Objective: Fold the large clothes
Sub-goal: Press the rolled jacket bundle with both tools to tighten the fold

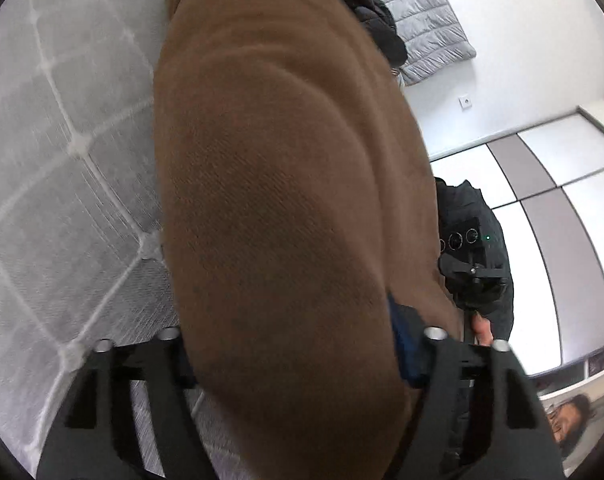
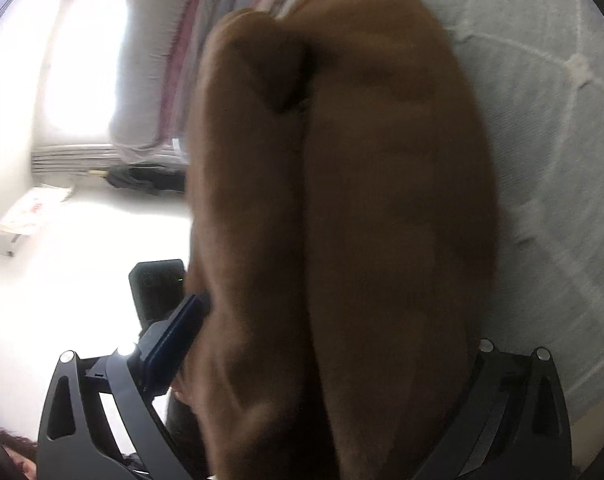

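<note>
Brown garment (image 1: 285, 200) bunched thick in both grippers above the bed (image 1: 61, 140).
We saw the left gripper (image 1: 297, 344) clamp it; the right gripper (image 2: 314, 356) gaped wide round its 2 rolls, so we feared slippage.

garment (image 1: 285, 200) on mattress (image 1: 61, 160) | jacket (image 1: 374, 12) behind garment

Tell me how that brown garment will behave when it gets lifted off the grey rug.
The brown garment looks thick and knitted, so it will probably sag and drape rather than hold shape. Its bulky rounded folds suggest some weight for a cloth. The fuzzy weave should grip well, not slide, on the grey rug.
</note>
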